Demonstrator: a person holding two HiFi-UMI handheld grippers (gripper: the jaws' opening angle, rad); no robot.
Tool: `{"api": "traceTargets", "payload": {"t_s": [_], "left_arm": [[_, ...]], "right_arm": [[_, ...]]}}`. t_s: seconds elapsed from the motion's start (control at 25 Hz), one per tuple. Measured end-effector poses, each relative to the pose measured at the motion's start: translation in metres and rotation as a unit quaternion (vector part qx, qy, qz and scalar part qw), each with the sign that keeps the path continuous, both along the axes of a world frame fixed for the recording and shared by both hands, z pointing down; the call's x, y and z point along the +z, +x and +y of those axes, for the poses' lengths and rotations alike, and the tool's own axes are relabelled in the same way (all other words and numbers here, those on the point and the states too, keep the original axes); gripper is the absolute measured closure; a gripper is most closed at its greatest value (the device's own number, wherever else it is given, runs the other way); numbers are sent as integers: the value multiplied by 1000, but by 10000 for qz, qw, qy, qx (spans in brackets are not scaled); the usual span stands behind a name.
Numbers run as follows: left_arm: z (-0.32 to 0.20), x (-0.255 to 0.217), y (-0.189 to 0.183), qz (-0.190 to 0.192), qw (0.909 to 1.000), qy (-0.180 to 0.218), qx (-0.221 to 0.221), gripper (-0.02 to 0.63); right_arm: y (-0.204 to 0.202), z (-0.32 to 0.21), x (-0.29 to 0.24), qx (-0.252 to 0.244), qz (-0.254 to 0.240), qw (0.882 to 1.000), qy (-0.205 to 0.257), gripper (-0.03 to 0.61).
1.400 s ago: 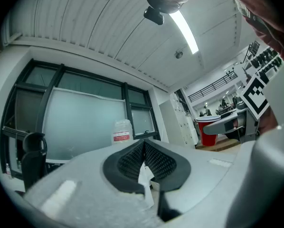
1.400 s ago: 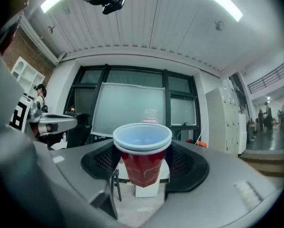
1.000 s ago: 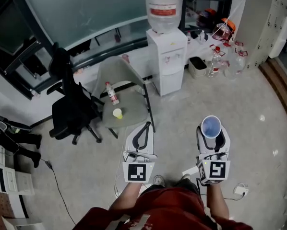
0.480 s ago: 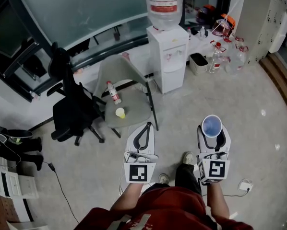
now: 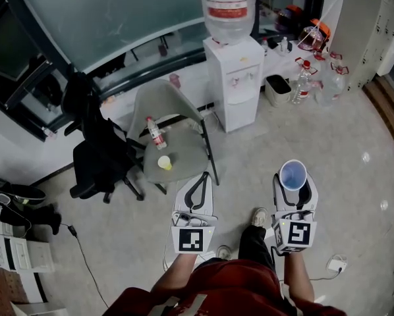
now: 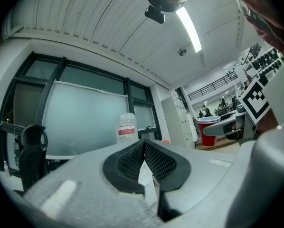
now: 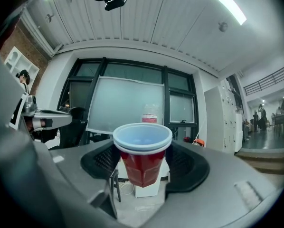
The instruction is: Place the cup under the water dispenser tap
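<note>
Grasping red cup (image 5: pixel 292 174), upright, with right gripper (image 5: pixel 295 189). Clenching left gripper (image 5: pixel 198 182), pads together. Standing well apart from water dispenser (image 5: pixel 240 87).

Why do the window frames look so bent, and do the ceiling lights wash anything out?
Head view: the wide lens bows the dark window frame. Left gripper view: fisheye rounding, black corners; the ceiling strip light glares white. Right gripper view: same rounding; the red plastic cup is sharp.

The person steps forward, one shoe (image 5: pixel 259 216) now leading; the water dispenser (image 5: pixel 239 84) and grey chair (image 5: pixel 177 133) draw closer to the left gripper (image 5: pixel 201 176) and right gripper (image 5: pixel 294 180).
</note>
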State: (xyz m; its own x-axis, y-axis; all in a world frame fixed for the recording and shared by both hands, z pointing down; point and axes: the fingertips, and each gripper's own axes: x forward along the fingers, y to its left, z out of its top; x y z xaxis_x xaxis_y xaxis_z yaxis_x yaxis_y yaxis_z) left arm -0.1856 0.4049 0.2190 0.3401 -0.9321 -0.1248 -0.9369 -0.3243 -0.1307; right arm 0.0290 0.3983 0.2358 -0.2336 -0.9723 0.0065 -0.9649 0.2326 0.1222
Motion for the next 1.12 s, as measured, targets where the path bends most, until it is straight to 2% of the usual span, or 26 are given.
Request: {"api": "traceTargets", "payload": {"t_s": [0.08, 0.36, 0.52, 0.64, 0.88, 1.12], "left_arm": [[-20, 3, 7, -95, 9999, -50, -2, 615], [-93, 4, 46, -49, 10000, -64, -16, 615], [-138, 0, 77, -394, 9992, 3, 80, 615], [-171, 3, 99, -61, 9997, -217, 26, 615], [-234, 0, 150, -21, 9999, -126, 76, 615], [-281, 0, 184, -69, 9998, -141, -79, 615]], "right_arm": [[7, -20, 1, -13, -14, 10000, -11, 284], [43, -91, 3, -53, 68, 9999, -76, 284], [69, -134, 0, -48, 119, 9998, -134, 284], [87, -167, -2, -127, 15, 9998, -169, 284], [133, -229, 0, -182, 17, 9996, -210, 284], [169, -276, 3, -274, -13, 9995, -173, 284]]}}
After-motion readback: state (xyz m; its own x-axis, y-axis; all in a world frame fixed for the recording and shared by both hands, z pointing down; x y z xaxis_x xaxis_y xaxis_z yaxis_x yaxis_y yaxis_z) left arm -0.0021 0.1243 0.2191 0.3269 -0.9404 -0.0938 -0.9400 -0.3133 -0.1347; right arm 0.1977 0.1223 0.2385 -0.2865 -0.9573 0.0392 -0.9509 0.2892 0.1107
